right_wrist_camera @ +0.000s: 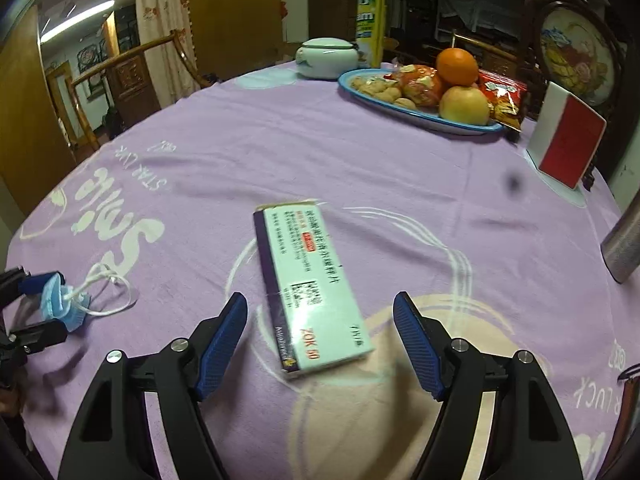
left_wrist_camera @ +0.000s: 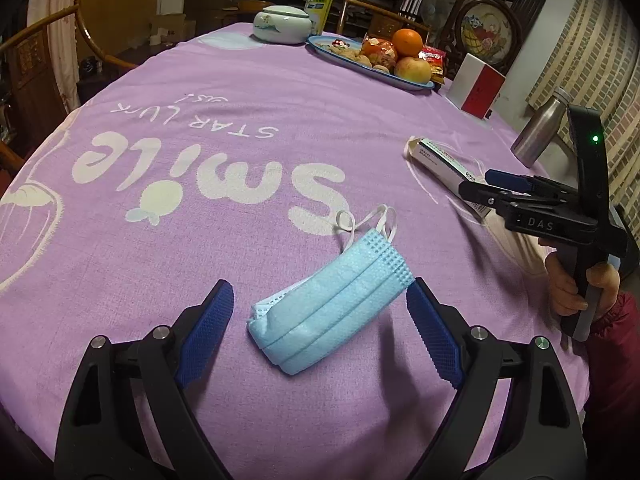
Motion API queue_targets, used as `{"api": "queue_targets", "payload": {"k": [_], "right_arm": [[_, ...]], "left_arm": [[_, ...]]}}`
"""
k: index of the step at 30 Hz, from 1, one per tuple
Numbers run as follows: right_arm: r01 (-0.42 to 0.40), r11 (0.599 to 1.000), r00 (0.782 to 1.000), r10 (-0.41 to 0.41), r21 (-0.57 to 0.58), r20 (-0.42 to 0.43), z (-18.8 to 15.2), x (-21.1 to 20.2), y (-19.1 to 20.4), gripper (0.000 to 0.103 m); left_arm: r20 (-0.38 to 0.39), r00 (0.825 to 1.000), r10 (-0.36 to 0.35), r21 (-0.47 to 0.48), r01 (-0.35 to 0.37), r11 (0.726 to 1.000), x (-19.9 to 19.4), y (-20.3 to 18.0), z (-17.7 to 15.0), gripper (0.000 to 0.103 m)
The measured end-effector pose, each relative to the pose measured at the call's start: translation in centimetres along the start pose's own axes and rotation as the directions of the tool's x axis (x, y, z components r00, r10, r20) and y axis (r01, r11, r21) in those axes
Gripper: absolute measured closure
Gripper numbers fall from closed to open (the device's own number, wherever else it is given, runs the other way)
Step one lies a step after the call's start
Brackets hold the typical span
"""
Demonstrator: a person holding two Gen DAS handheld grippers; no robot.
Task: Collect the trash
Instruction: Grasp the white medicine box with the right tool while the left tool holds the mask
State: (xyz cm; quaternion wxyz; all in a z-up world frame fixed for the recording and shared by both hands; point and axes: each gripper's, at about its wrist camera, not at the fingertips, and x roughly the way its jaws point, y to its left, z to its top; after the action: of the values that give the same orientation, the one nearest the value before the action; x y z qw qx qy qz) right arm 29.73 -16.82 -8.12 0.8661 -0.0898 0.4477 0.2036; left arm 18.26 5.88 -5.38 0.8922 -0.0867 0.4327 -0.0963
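Observation:
A crumpled blue face mask [left_wrist_camera: 332,304] with white ear loops lies on the purple tablecloth, between the open fingers of my left gripper [left_wrist_camera: 320,300]; the right pad [left_wrist_camera: 432,336] is close to its edge. A flat medicine box [right_wrist_camera: 310,292] lies between the open fingers of my right gripper [right_wrist_camera: 320,312], not touched. The box [left_wrist_camera: 440,164] and the right gripper [left_wrist_camera: 480,184] also show in the left wrist view, and the mask [right_wrist_camera: 60,300] with the left gripper [right_wrist_camera: 36,304] shows in the right wrist view.
A blue plate [right_wrist_camera: 420,116] of fruit and snacks, a white lidded jar [right_wrist_camera: 326,58], a yellow spray can [right_wrist_camera: 372,16], a red and white box [right_wrist_camera: 568,140] and a steel bottle [left_wrist_camera: 540,128] stand at the far and right side of the round table. Wooden chairs surround it.

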Motion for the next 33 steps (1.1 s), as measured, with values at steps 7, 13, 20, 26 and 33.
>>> {"api": "queue_targets", "payload": {"k": [7,13,20,26,33], "right_arm": [[-0.014,1.0,1.0,0.014,0.001,0.004,-0.3,-1.0,0.3,0.056],[-0.006,1.0,1.0,0.007,-0.005,0.029,-0.1,-2.1,0.3,0.053],[0.011,1.0,1.0,-0.011,-0.015,-0.023,-0.8,-0.6,0.6,0.05],[-0.054,0.998,0.999,0.054,0.033,-0.003,-0.6,-1.9,0.4,0.059],[-0.077,0.996,0.996,0.075,0.044,0.058,-0.5,-4.0,0.5,0.059]], "left_arm": [[0.001,1.0,-0.03,0.074,0.03,0.997,0.0,-1.0,-0.3,0.041],[0.032,0.999,-0.042,0.073,0.039,0.997,-0.5,-1.0,-0.8,0.057],[0.059,0.998,0.009,0.021,-0.01,1.0,-2.8,0.2,-1.6,0.058],[0.104,0.993,0.051,-0.028,-0.048,0.998,-5.8,1.3,-2.2,0.058],[0.162,0.982,0.097,-0.067,-0.088,0.994,-9.8,2.3,-2.9,0.058]]}}
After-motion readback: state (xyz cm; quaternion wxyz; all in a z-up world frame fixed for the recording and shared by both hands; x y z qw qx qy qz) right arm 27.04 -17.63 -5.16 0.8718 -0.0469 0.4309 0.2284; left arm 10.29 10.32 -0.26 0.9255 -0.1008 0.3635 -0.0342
